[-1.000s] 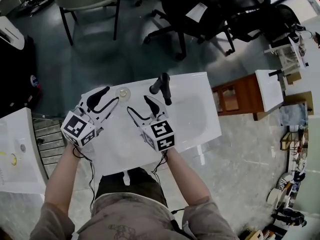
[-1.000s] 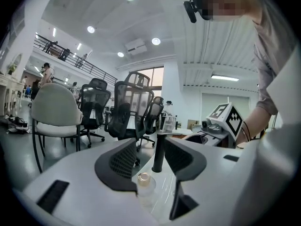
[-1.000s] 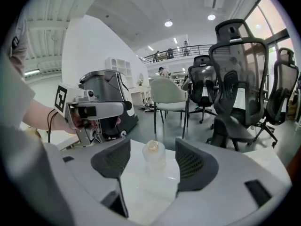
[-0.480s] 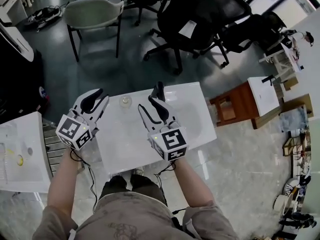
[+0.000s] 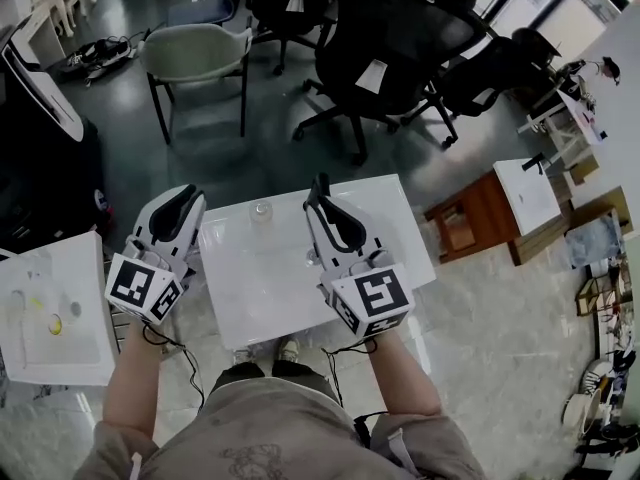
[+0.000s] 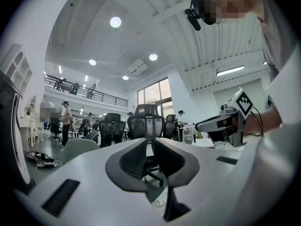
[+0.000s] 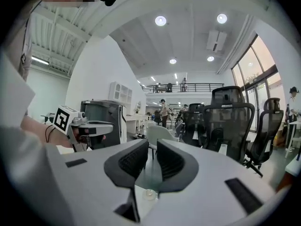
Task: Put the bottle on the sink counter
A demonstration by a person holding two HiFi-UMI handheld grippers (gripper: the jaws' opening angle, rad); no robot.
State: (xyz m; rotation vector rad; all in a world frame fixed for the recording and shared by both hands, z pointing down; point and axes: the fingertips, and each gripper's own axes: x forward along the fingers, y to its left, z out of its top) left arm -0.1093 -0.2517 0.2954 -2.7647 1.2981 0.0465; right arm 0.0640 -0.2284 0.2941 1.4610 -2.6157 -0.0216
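A small clear bottle [image 5: 260, 210] stands upright on the white sink counter [image 5: 290, 288], near its far edge. Both grippers are held high above the counter, on either side of the bottle and apart from it. My left gripper [image 5: 187, 199] is over the counter's left edge, and my right gripper [image 5: 320, 192] is over the far middle. Each pair of jaws has just been closing and now stands nearly together with nothing between them, as the left gripper view [image 6: 146, 142] and the right gripper view [image 7: 152, 145] show. The faucet is hidden behind my right gripper.
Black office chairs [image 5: 400, 48] and a grey-green chair [image 5: 195, 53] stand on the dark floor beyond the counter. A second white sink [image 5: 50, 308] is at the left. A wooden cabinet with a white top [image 5: 490, 208] is at the right.
Both grippers have risen off the counter, away from the bottle, and their jaws have gone from wide apart to nearly together. The bottle stays standing on the counter.
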